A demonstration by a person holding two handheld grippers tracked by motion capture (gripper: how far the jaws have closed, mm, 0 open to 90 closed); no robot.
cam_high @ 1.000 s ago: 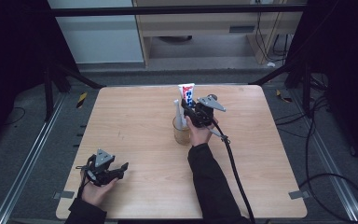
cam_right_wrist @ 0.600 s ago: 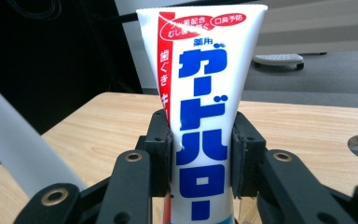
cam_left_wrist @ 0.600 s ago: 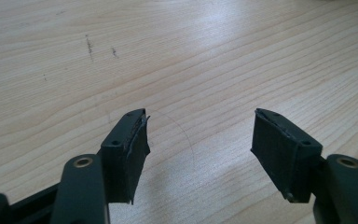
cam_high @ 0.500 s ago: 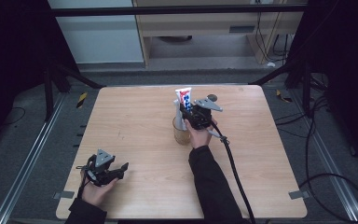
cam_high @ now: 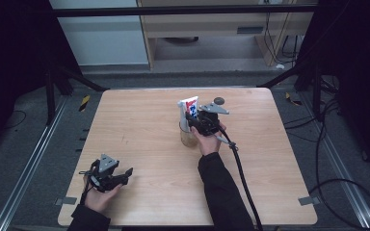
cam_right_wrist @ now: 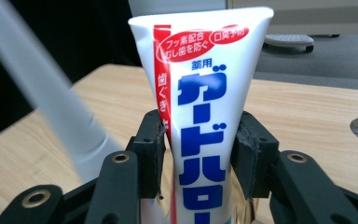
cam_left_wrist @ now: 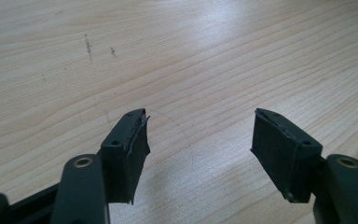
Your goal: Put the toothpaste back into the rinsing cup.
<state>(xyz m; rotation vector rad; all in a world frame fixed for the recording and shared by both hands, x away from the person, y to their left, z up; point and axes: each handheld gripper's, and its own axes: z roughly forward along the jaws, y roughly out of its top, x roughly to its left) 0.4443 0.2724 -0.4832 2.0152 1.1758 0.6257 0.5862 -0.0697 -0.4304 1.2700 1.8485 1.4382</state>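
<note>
The pale wooden bench (cam_high: 149, 120) with its rounded corners carried little: wide bare board lay to the left, to the right and on the near side of the work, and dark grey floor with metal rails ran beyond every edge. Near the middle of the far half, well in from all four edges, stood a clear glass cup (cam_high: 188, 137), and in it, upright, the white toothpaste tube with red and blue print (cam_right_wrist: 205, 116), crimped end up; a pale slanting handle, blurred and too close to name, leaned beside it in the right gripper view. The putting-in looked done, judging by the tube standing in the cup, and what seemed left was the letting go and drawing back. The right gripper (cam_high: 198, 120) sat at the tube, its fingers (cam_right_wrist: 150, 154) flanking it; they had just been opening, with the tube between them, and a thin gap showed on at least the left side, so I read them as released rather than clamped. A withdrawal toward the near edge had free room, though the leaning handle and the cup rim stood close. The left gripper (cam_high: 125, 174) rested near the front left corner, just in from the near edge, fingers (cam_left_wrist: 126, 154) spread over bare wood, grasping nothing.
</note>
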